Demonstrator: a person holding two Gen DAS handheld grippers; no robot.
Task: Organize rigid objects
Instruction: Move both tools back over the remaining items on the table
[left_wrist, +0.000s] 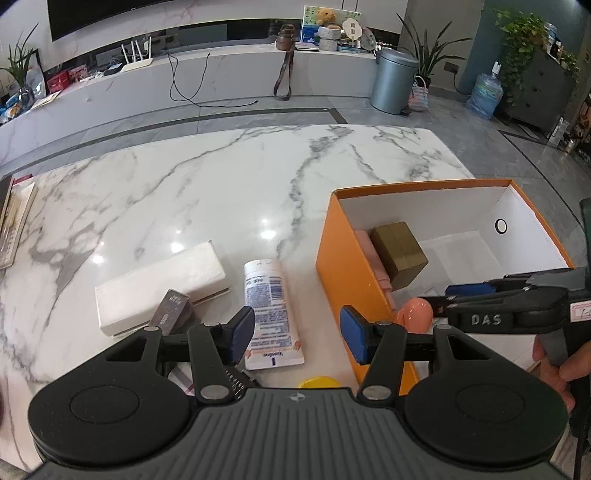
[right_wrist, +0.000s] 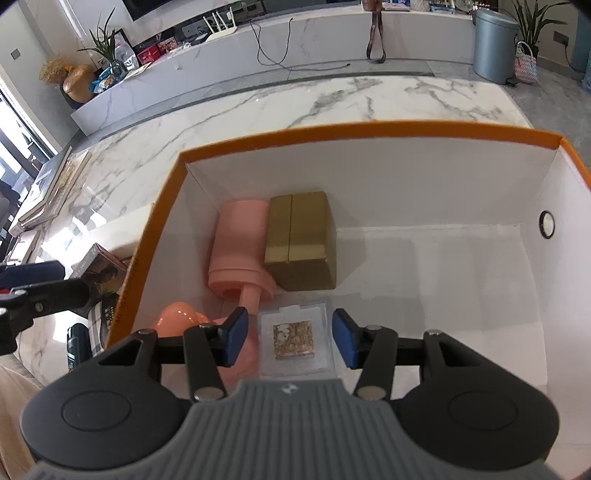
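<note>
An orange box (left_wrist: 343, 273) with white inside (right_wrist: 424, 266) stands on the marble table. In it lie a gold box (right_wrist: 301, 245), a pink pump bottle (right_wrist: 236, 247) and a clear case with a patterned tile (right_wrist: 295, 339). My right gripper (right_wrist: 288, 338) is open over the clear case, inside the box, apart from it. My left gripper (left_wrist: 297, 332) is open above the lower end of a white lotion tube (left_wrist: 271, 310) lying on the table. The right gripper shows in the left wrist view (left_wrist: 480, 306) over the box.
A white rectangular box (left_wrist: 159, 284) and a small dark box (left_wrist: 171, 312) lie left of the tube. A yellow object (left_wrist: 319, 382) peeks out under the left gripper. Books lie at the table's left edge (left_wrist: 11, 221). A dark item (right_wrist: 77, 347) lies left of the orange box.
</note>
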